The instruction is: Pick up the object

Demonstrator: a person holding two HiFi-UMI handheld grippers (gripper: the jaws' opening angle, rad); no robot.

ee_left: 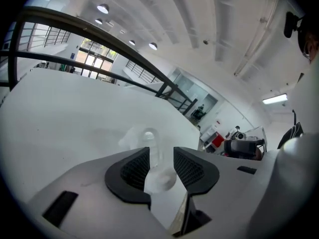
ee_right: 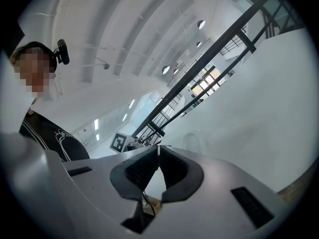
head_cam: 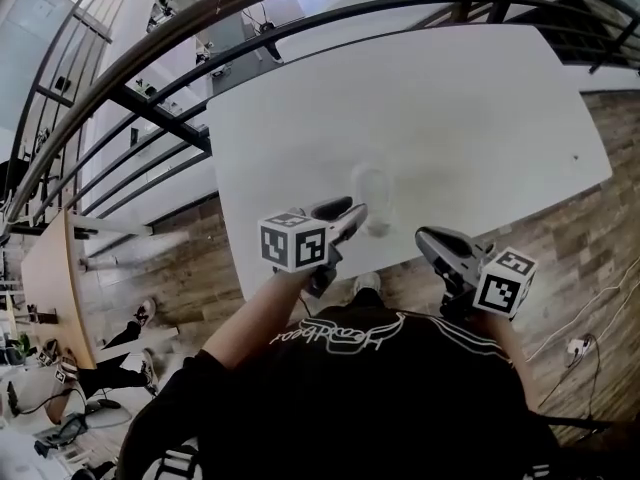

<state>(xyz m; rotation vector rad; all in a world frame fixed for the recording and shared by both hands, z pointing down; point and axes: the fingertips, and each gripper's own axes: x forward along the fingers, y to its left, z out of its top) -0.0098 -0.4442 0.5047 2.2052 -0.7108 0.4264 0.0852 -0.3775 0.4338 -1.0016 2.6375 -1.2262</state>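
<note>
A clear, see-through cup [head_cam: 372,198] rests on the white table [head_cam: 450,98] near its front edge. My left gripper [head_cam: 352,211] reaches it from the near side. In the left gripper view the cup [ee_left: 149,143] shows in the gap of my left gripper [ee_left: 161,156], whose jaws stand apart; the dark pads [ee_left: 135,169] are not seen pressing on it. My right gripper [head_cam: 425,236] hangs off the table's front edge, right of the cup, with its jaws closed together and nothing held [ee_right: 158,151]. The cup [ee_right: 193,142] appears faintly beyond it.
Black metal railings [head_cam: 160,118] run along the table's far and left sides. Wooden floor [head_cam: 590,238] lies in front, with a cable and plug [head_cam: 578,346] at right. A tan table [head_cam: 45,288] and another person's feet [head_cam: 145,313] are at lower left.
</note>
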